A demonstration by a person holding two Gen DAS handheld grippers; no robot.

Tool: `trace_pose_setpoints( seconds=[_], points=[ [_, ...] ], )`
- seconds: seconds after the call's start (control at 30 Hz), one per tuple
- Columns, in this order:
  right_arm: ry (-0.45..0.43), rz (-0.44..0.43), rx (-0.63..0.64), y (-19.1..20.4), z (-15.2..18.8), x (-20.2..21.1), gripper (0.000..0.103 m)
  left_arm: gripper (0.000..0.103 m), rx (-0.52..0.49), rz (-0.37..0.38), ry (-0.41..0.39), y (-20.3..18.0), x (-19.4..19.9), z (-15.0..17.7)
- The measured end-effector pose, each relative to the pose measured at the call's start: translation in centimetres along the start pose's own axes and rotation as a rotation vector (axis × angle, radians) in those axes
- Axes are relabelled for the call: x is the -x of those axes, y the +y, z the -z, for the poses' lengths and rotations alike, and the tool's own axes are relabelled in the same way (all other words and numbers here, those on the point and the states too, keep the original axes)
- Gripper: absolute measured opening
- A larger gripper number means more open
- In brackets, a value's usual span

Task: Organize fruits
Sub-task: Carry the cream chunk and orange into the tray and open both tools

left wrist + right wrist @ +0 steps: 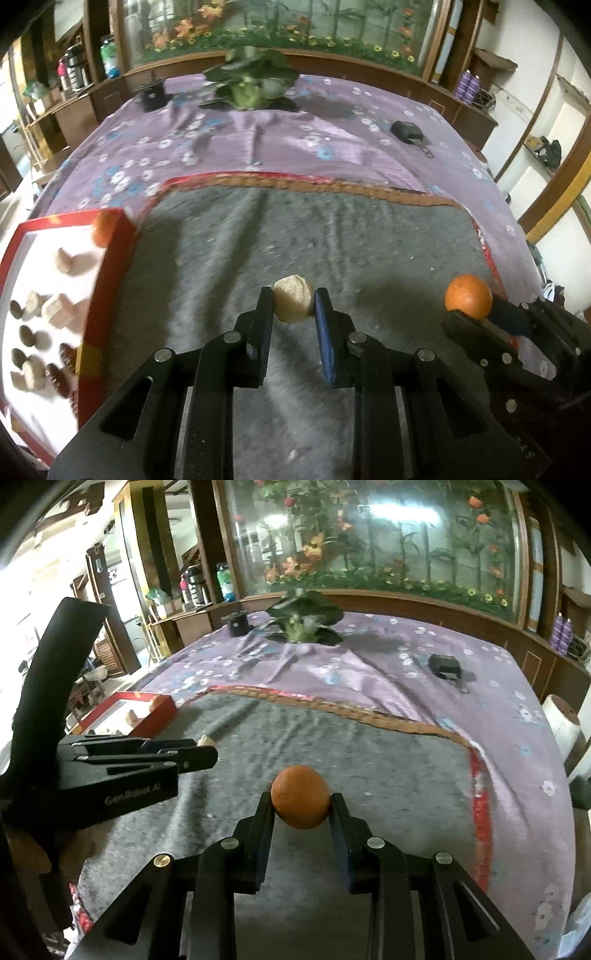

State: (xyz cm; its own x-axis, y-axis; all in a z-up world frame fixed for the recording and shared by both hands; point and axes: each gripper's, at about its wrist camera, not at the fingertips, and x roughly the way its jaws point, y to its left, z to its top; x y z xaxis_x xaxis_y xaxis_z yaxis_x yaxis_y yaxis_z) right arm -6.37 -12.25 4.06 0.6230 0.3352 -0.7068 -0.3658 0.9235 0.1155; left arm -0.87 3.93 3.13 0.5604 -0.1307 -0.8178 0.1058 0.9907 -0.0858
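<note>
My left gripper [293, 306] is shut on a pale beige round fruit [293, 303] and holds it above the grey mat [332, 240]. My right gripper [301, 805] is shut on an orange [300, 796], also above the mat; it shows at the right of the left wrist view [468, 297]. The left gripper shows at the left of the right wrist view [207, 751]. A red-rimmed white tray [107, 295] lies at the left with an orange fruit [103, 230] at its far corner and several beige and dark brown pieces inside.
The mat lies on a purple flowered cloth [295, 140] over the table. A leafy plant [251, 81] and a black holder [153, 94] stand at the far side. A black device [406, 131] lies at the far right. Shelves surround the table.
</note>
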Motion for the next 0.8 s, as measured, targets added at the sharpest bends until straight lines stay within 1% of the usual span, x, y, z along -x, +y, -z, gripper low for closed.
trace_pose_setpoints(
  seconds=[0.43, 0.8],
  points=[
    [0.004, -0.053, 0.078, 5.5, -1.3, -1.0, 0.029, 0.021, 0.074, -0.086, -0.053, 5.4, 3.3, 1.3],
    [0.01, -0.143, 0.17, 11.5, -3.1, -2.6, 0.029, 0.021, 0.154, -0.163, -0.085, 11.0, 5.6, 2.3]
  ],
)
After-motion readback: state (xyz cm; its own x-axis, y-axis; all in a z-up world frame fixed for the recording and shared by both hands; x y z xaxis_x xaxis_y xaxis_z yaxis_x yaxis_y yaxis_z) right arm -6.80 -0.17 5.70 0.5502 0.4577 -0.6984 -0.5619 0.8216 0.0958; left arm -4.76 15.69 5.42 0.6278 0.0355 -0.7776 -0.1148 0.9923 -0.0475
